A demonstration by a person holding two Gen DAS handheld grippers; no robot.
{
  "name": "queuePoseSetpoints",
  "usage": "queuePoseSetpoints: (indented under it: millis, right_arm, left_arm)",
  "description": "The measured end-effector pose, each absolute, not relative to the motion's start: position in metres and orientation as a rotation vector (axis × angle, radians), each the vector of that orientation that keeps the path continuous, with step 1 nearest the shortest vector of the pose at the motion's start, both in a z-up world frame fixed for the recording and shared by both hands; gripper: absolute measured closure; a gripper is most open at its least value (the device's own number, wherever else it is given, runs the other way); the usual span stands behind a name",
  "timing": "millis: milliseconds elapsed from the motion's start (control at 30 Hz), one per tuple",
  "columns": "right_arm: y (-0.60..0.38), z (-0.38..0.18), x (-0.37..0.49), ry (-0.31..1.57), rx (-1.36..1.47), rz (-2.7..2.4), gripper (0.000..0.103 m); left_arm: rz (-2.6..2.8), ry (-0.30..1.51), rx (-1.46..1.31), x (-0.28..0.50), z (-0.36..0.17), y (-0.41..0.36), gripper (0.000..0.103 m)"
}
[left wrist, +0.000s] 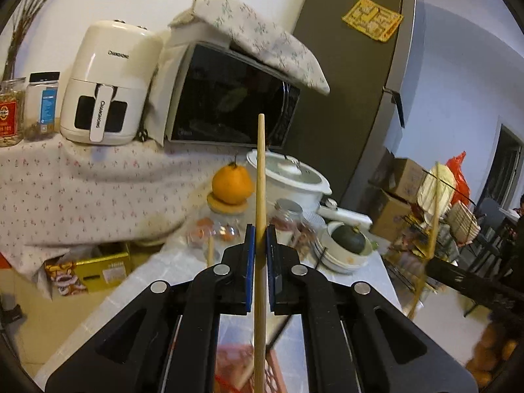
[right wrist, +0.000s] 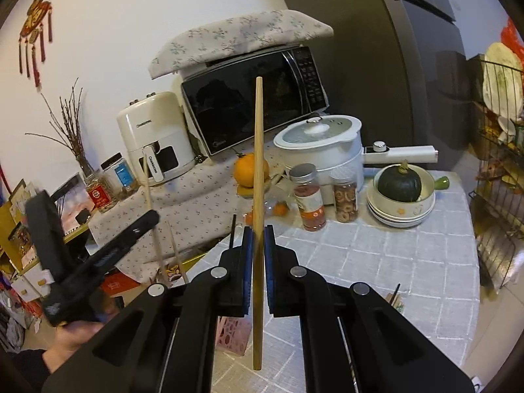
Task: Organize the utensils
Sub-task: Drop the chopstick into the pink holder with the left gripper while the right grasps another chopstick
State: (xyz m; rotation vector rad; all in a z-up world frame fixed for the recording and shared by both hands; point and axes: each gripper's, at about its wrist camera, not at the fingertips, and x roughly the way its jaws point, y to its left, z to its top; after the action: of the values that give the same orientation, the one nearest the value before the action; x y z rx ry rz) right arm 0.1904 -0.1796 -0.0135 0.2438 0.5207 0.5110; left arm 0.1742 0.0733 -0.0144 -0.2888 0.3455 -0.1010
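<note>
My left gripper (left wrist: 261, 229) is shut on a wooden chopstick (left wrist: 260, 177) that stands upright between its blue pads. My right gripper (right wrist: 258, 229) is shut on a second wooden chopstick (right wrist: 258, 150), also upright, its lower end hanging above the table. In the right wrist view the left gripper (right wrist: 144, 219) shows at the left, held by a hand, with its chopstick (right wrist: 147, 190) sticking up. A pink holder (right wrist: 231, 334) stands on the table below my right gripper; it shows red and blurred in the left wrist view (left wrist: 235, 370). More chopsticks (right wrist: 177, 252) rise beside it.
On the grey checked tablecloth (right wrist: 376, 262) stand two spice jars (right wrist: 309, 196), stacked bowls with a dark squash (right wrist: 399, 183), a white electric pot (right wrist: 324, 144) and an orange (right wrist: 247, 168). Behind are a microwave (right wrist: 249, 101) and an air fryer (right wrist: 157, 137). A dish rack (right wrist: 497, 150) stands at the right.
</note>
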Motion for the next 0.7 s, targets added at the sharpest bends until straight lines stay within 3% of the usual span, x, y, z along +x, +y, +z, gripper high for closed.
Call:
queuePoseSetpoints:
  millis: [233,533,567,600,633,700]
  right_arm:
    - [-0.178,-0.014,0.189,0.509,0.257,0.533,0.096]
    - [-0.174,-0.017,0.187,0.495,0.262,0.55,0.096]
    - [-0.173,-0.017,0.187,0.494,0.262,0.553,0.096]
    - [-0.171,-0.018,0.187,0.496,0.262,0.555,0.096]
    - [-0.169,-0.019,0.187,0.496,0.263,0.556,0.096]
    - [-0.165,-0.021,0.187,0.495,0.268,0.558,0.096]
  left_arm:
    - [-0.059,0.318,-0.273,0.181,-0.032,0.077,0.097]
    - [-0.054,0.465,-0.204,0.182,-0.049,0.065,0.096]
    - [-0.058,0.49,-0.21,0.182,-0.05,0.066,0.092]
    - [-0.06,0.534,-0.227,0.183,-0.049,0.068,0.077]
    - [-0.061,0.558,-0.246,0.183,-0.048,0.071,0.071]
    - [-0.052,0.585,-0.297,0.178,-0.037,0.078,0.065]
